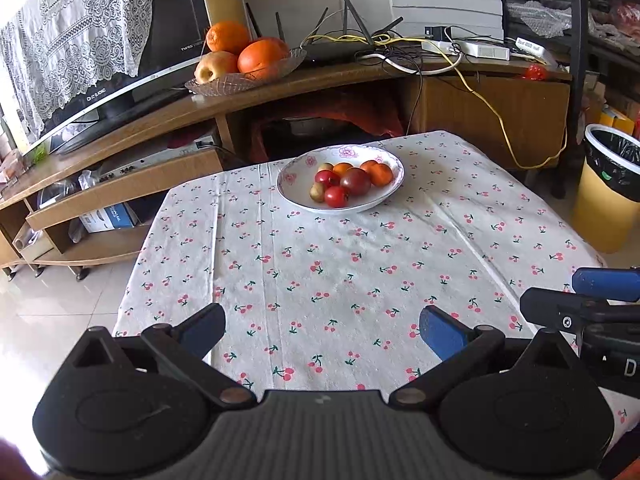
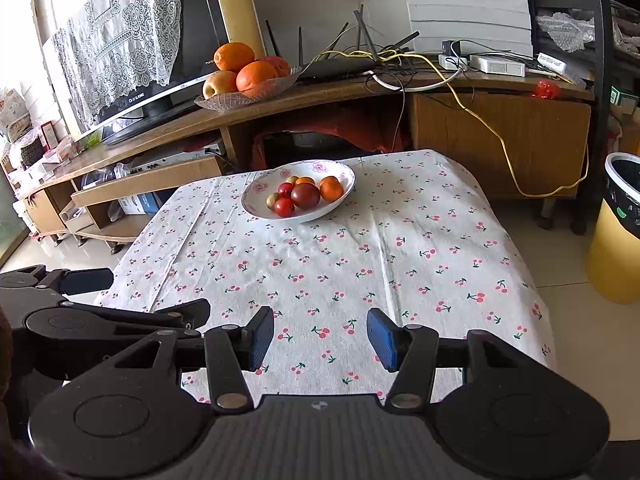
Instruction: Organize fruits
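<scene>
Your left tool (image 1: 322, 330) is wide open and empty; your right tool (image 2: 320, 338) is partly open, also empty. Both hover over the near worktop (image 2: 360, 264), with bare cherry-print cloth ahead. The fruit bowl (image 1: 294, 196) sits near the far edge. A bin (image 2: 618, 240) stands right of it.

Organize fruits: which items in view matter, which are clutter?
Job:
- floral bowl holding small fruits
- glass dish with oranges and an apple

Clutter:
- router
- yellow cable
- TV
- bin
</scene>
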{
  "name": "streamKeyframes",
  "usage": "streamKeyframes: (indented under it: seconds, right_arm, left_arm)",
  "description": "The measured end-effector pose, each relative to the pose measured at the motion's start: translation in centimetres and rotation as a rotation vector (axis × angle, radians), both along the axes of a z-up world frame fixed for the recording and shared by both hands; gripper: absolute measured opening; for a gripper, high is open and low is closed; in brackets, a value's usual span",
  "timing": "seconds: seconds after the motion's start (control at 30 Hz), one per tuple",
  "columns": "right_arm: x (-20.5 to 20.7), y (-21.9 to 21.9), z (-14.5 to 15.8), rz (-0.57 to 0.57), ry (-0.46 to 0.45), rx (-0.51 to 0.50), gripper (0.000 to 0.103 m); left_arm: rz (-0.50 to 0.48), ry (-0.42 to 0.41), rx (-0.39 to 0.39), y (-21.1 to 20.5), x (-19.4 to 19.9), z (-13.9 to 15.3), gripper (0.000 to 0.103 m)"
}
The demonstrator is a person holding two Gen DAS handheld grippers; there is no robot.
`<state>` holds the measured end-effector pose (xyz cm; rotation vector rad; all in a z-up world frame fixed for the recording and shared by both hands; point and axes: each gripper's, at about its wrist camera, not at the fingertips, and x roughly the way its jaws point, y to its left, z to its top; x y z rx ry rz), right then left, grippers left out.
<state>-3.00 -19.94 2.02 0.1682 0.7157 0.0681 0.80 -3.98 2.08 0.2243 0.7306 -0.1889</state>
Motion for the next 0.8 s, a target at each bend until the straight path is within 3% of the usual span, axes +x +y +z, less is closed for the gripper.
streamKeyframes:
  seconds: [0.57,0.8]
  right_arm:
    - [-0.5,-0.1,-0.7,-0.028,0.039,-0.014,0.048]
    - [-0.7,-0.2,-1.0,-0.04,0.059,-0.02,0.048]
  left_arm:
    - [0.002,0.106,-0.095,0.6,-0.7,-0.8,0.103]
    - [0.005,0.104,-0.082,0.4,-1.0,-1.0,0.103]
